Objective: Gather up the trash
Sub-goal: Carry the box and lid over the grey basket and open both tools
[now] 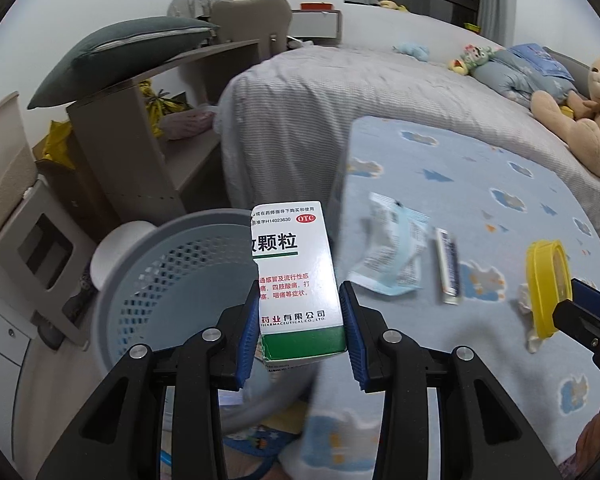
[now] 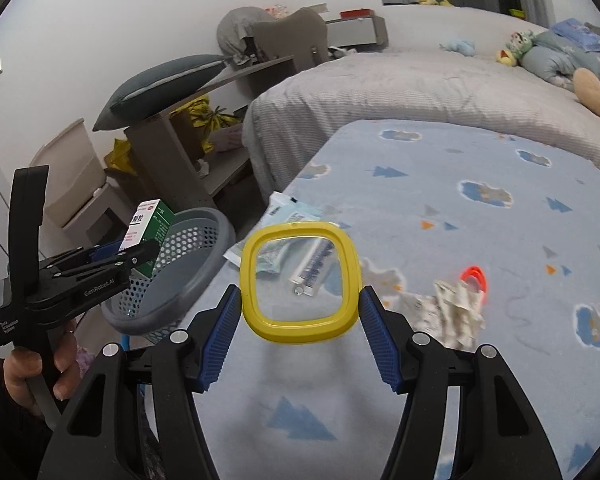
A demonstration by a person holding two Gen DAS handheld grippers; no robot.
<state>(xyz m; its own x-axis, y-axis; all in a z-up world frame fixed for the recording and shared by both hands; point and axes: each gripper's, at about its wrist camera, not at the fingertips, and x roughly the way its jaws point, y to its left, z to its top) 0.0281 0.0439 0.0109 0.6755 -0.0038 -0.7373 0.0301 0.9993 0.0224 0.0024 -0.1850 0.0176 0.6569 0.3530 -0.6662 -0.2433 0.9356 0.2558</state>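
The left gripper (image 1: 302,320) has its jaws narrowed on a medicine box (image 1: 298,280), clamped across its lower half, the box standing up beyond the jaws over the rim of the grey bin (image 1: 180,276). It looks like light, thin card, already torn at one edge, so a firm squeeze would likely dent it; holding the broad faces low down seems sound. The right gripper (image 2: 300,308) holds a yellow lid (image 2: 298,282) with jaws set wider, pressing its two outer sides. The lid is probably stiff, smooth plastic, liable to slip or pivot. Beyond these jaws, on the blue blanket (image 2: 480,160), lie a wrapper (image 2: 288,210), a tube (image 1: 449,266) and crumpled paper (image 2: 456,312).
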